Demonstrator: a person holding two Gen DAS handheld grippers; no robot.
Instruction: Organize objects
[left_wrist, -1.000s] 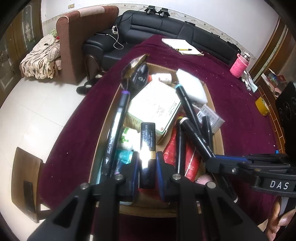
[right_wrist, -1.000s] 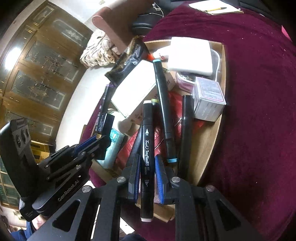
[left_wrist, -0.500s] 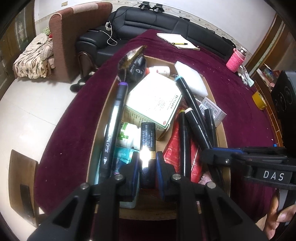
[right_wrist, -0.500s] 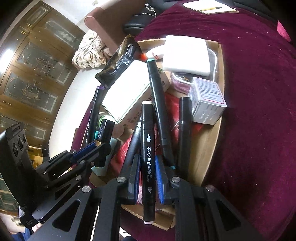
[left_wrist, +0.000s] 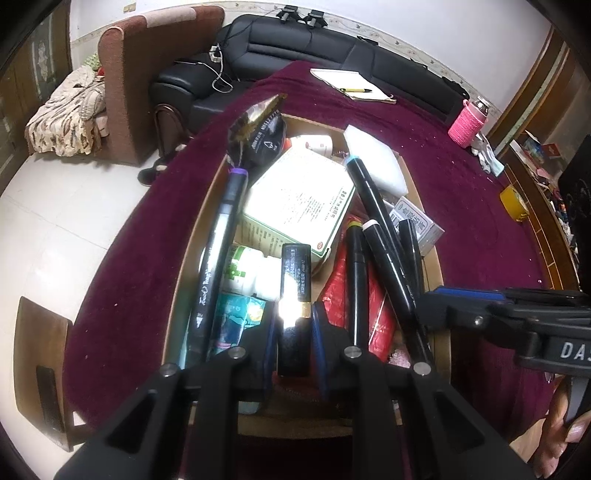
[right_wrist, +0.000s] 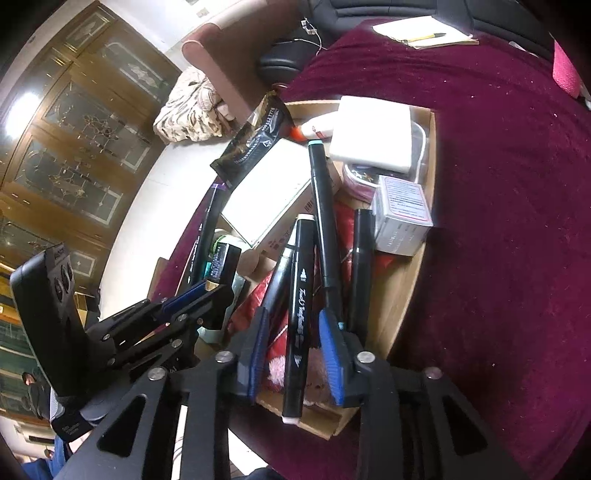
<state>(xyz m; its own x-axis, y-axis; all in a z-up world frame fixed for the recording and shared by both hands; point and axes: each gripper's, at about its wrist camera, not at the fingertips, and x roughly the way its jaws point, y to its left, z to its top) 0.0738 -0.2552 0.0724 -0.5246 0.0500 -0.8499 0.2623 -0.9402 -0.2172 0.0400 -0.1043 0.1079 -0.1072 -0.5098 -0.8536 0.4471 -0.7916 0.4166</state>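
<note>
Left wrist view: the left gripper (left_wrist: 293, 332) has its jaws clamped on a black lipstick tube (left_wrist: 294, 295) with a gold band, held just over the near end of the cardboard box (left_wrist: 430, 266) on the maroon-covered counter (left_wrist: 480, 206). The box is already crowded: a purple-capped marker (left_wrist: 218, 254) along its left wall, a white medicine carton (left_wrist: 299, 199), a white foam block (left_wrist: 376, 166) and several black markers lying over a red packet (left_wrist: 376, 314). Right wrist view: the right gripper (right_wrist: 295, 339) has just been opening its jaws; the white-capped black marker (right_wrist: 301, 314) lies between the blue pads (right_wrist: 330, 350) with a gap on each side, released onto the pile in the box. Judging by this, most items are in; the lipstick is not yet set down, and a notepad (right_wrist: 424, 33) lies out on the counter.
</note>
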